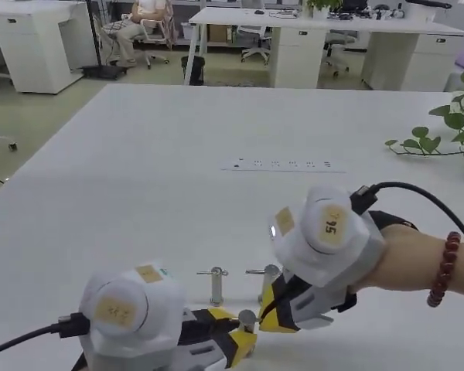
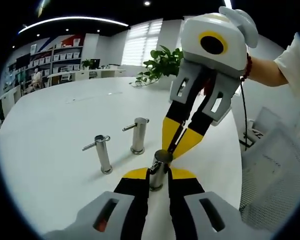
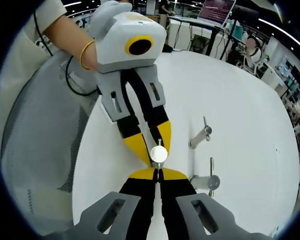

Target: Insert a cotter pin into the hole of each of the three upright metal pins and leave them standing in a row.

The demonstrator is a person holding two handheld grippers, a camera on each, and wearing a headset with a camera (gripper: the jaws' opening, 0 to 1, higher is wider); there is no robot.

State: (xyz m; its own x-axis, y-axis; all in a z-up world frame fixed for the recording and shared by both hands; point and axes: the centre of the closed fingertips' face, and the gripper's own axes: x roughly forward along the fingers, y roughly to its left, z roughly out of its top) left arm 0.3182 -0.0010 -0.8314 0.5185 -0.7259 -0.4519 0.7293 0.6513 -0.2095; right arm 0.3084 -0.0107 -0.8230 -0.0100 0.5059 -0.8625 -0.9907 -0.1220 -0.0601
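Note:
Three upright metal pins stand near the table's front edge. Two of them (image 2: 102,152) (image 2: 138,135) each carry a cotter pin through the top hole. The third metal pin (image 2: 159,170) stands nearest, and my left gripper (image 2: 160,172) is shut on its shaft. My right gripper (image 3: 159,172) is shut with its tips right at that pin's round top (image 3: 159,154), and a thin cotter pin (image 3: 160,167) is pinched between them. In the head view the left gripper (image 1: 243,334) comes from the lower left, the right gripper (image 1: 272,311) from the right.
A white power strip (image 1: 282,164) lies at mid table. Green plant leaves (image 1: 441,135) reach in at the right edge. Desks, chairs and a seated person (image 1: 139,23) are far behind. Bare white table (image 1: 139,178) spreads to the left and beyond the pins.

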